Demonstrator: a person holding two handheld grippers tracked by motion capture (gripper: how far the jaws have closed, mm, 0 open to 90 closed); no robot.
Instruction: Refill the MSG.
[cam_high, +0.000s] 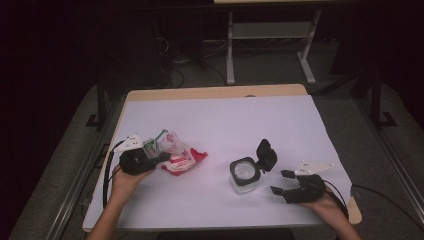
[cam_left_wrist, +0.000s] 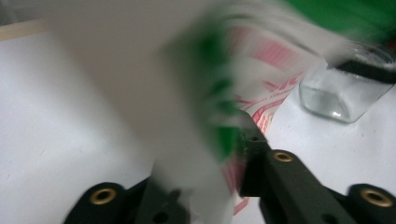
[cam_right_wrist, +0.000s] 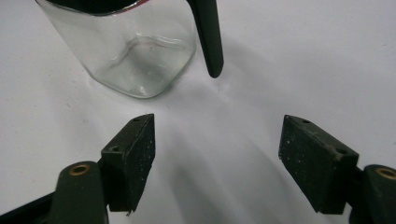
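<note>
Table: a bench (cam_high: 220, 115) with a white top and a pale wooden strip along its far edge; both hands come in over the near edge.
Packet: a white, red and green plastic pouch (cam_high: 176, 152) lies crumpled near the left edge of the bench, its red end pointing toward the middle. In the left gripper view it is a blur of white, green and red (cam_left_wrist: 219, 93) right in front of the camera.
Jar: a clear square glass jar (cam_high: 244, 175) stands toward the near right of the bench, well apart from the pouch, with its black flip lid (cam_high: 266, 154) hinged up and open (it looks empty inside).
Left gripper: the left gripper (cam_high: 150, 156), beside the left edge, has its tongs closed narrow on the near end of the pouch, the film pinched between them.
Right gripper: the right gripper (cam_high: 278, 182) rests by the near right corner, just beside the jar, tongs spread wide with bare tabletop between them, touching nothing.
</note>
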